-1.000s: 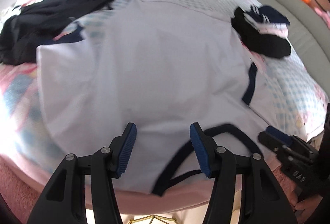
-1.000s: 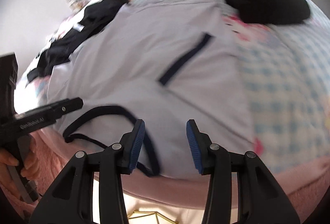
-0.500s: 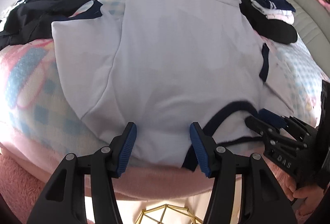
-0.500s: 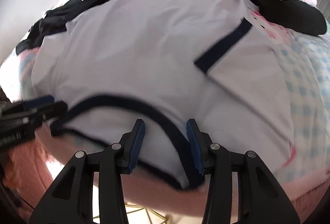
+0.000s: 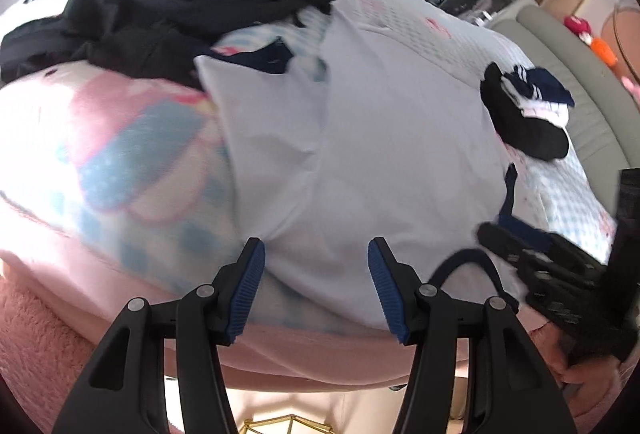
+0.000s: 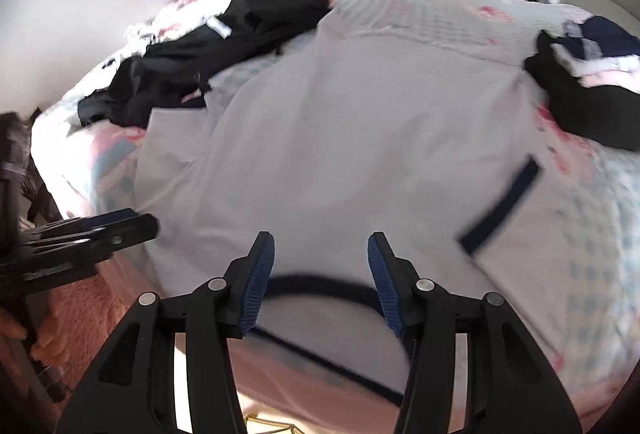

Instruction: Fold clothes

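Covering the checked bed [image 5: 120,170], a white shirt [image 5: 380,138] lies flat.

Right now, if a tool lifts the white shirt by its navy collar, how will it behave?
Probably floppy: the white shirt lies creased and follows the bed's curve. Likely light, being thin. The navy collar may stretch or sag, so the body would trail behind.
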{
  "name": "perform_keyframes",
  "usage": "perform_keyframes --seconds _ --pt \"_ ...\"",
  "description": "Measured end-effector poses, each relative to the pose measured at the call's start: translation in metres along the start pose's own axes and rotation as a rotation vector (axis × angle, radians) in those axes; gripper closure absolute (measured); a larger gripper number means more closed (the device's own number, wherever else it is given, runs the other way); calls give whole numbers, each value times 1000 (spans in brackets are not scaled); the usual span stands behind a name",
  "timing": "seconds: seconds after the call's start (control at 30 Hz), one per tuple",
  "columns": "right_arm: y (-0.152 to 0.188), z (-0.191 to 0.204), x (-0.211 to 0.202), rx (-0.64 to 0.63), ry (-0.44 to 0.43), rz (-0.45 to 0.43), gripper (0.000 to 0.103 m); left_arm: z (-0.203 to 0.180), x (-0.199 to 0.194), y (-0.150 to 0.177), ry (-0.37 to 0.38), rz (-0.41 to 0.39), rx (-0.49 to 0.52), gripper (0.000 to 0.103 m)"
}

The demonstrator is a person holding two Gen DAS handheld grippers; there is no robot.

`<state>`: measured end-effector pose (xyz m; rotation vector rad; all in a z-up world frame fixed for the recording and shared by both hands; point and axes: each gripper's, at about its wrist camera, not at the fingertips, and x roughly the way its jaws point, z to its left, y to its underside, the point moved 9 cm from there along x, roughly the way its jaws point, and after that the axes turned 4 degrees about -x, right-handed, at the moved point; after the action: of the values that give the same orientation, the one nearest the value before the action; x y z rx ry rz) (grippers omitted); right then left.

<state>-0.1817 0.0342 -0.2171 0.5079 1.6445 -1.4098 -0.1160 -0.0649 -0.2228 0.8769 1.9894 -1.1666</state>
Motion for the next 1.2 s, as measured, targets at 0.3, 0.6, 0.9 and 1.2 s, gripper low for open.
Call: perform_keyframes --seconds 0.3,0.6,0.9,1.2 --pt "53 -1 25 61 32 71 53 37 -4 -11 41 -20 -60 47" --pt "19 -2 -24 124 -6 -49 53 46 -18 -16 25 -73 -90 47" --pt "-19 36 9 39 -86 -1 53 47 -15 -30 81 -81 -93 47" --pt "1 39 34 92 -85 55 53 29 -6 -50 95 -91 -53 52"
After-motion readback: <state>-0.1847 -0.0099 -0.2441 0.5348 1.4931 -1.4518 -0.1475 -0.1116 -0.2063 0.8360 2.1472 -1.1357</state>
